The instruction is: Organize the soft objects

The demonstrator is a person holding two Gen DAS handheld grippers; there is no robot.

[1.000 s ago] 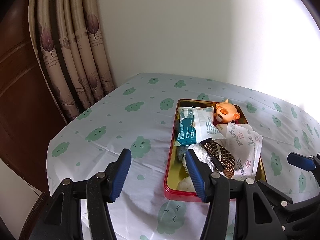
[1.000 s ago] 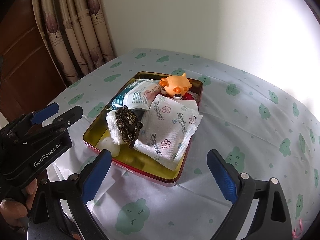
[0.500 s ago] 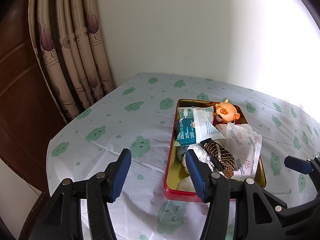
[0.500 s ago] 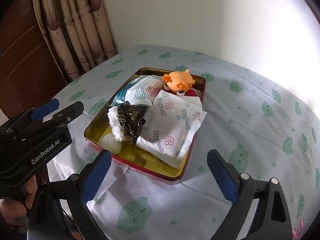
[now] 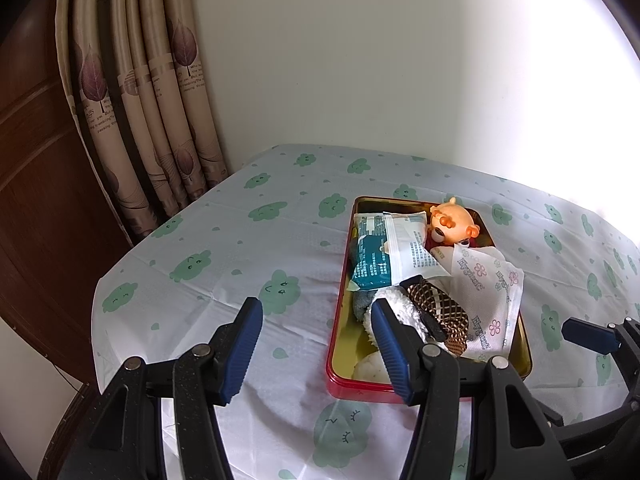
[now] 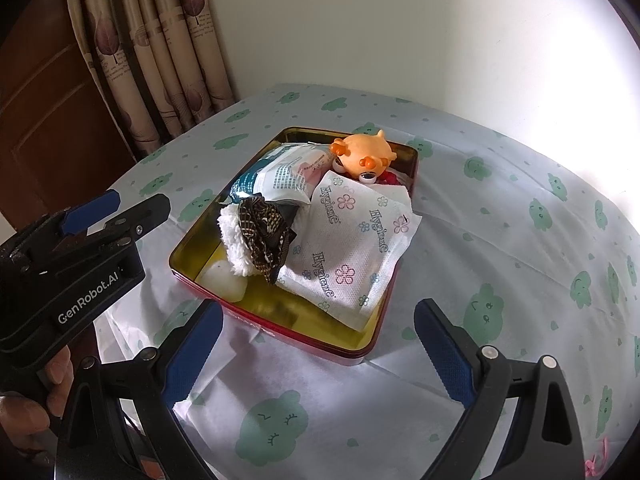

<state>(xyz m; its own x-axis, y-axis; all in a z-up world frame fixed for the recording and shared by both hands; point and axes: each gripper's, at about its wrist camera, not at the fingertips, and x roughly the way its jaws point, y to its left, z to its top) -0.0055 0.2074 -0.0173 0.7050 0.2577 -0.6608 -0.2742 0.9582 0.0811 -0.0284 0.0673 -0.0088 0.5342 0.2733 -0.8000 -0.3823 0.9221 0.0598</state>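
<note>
With both grippers spread and empty, the red tin [image 6: 360, 350] of soft items lay ahead of the right gripper [image 6: 316, 344], long axis running away, and beside the left gripper [image 5: 316, 344].

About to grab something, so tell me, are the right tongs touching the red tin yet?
Apart. The right wrist view shows the right tongs open over the tablecloth, with cloth visible between their tips and the red tin.

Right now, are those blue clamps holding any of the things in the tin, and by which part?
Nothing is held. The left gripper and right gripper both stand open above the tablecloth, short of the tin.
</note>
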